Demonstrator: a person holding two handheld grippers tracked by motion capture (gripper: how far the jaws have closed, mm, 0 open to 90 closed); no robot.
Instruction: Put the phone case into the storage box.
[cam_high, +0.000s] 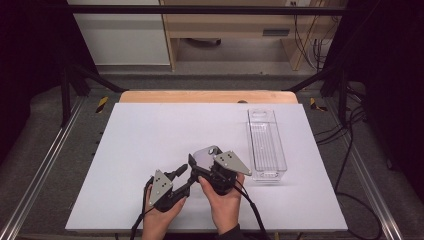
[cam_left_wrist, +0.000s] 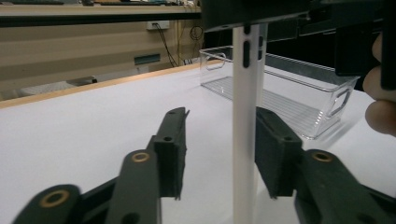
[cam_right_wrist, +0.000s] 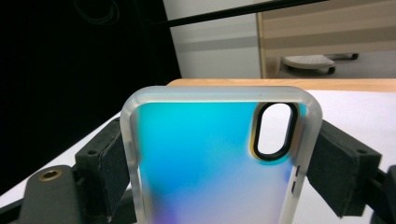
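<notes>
- Right gripper view: the right gripper (cam_right_wrist: 219, 154) is clamped across a phone case (cam_right_wrist: 210, 163), one black pad on each long edge, so the case stands upright between the jaws.
- High view: that gripper sits near the front of the white table (cam_high: 150, 130) in the person's right hand (cam_high: 222, 200), with the case just ahead of it.
- Left gripper view: the left gripper (cam_left_wrist: 219, 140) has its jaws apart around the case's thin edge. The right-hand pad looks to be touching or nearly touching the case; the other pad stands clear of it.
- The step in hand looks like a handover or a two-gripper hold. To do it well, I would centre the left jaws on the edge, close gently on the frosted rim, and keep the right grip firm until the left one has bitten.
- The case has a frosted, translucent rim, a back that shades from teal blue to violet, and an oval camera cut-out (cam_right_wrist: 274, 130) ringed in black near its top corner.
- A clear plastic bin (cam_high: 266, 145) lies well apart, to the right on the table.
</notes>
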